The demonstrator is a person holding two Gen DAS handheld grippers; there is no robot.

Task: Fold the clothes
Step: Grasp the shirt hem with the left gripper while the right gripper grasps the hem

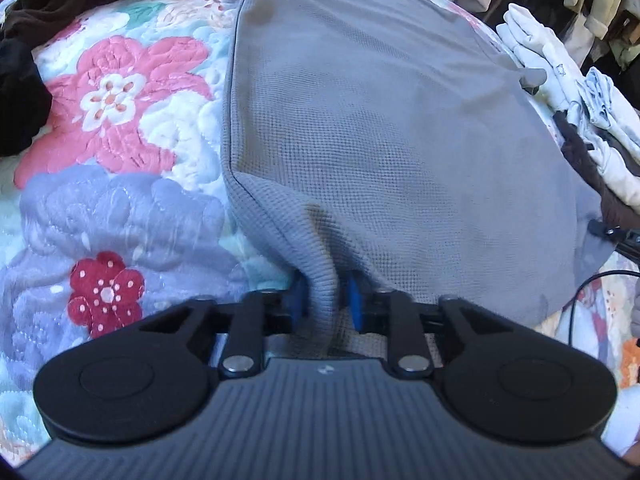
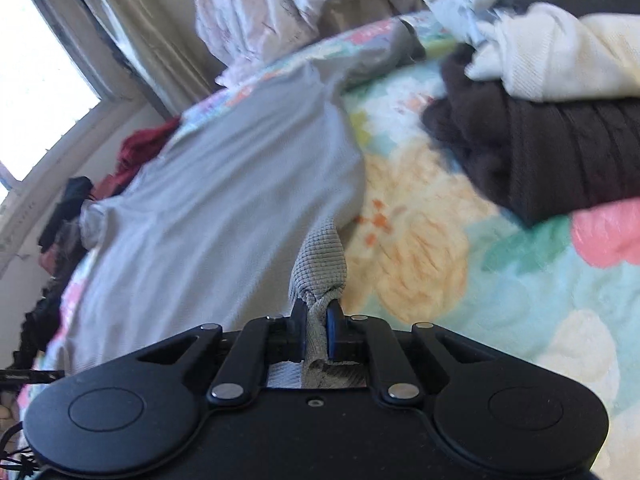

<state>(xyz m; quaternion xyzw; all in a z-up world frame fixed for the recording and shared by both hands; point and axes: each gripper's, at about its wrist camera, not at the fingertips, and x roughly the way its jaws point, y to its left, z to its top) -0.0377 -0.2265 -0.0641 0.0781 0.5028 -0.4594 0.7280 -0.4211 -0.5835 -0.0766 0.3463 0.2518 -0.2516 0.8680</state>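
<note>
A grey waffle-knit shirt lies spread on a floral quilt. My left gripper is shut on a bunched fold of the shirt's near hem, blue pads on either side of the cloth. In the right wrist view the same grey shirt stretches away to the left, and my right gripper is shut on another bunched corner of it, lifted slightly above the quilt. The right wrist view is tilted and blurred.
Dark brown and black clothes lie at the quilt's far left. A pile of white clothes and a dark brown garment lie to the right. A window and curtain stand beyond the bed. A black cable runs at right.
</note>
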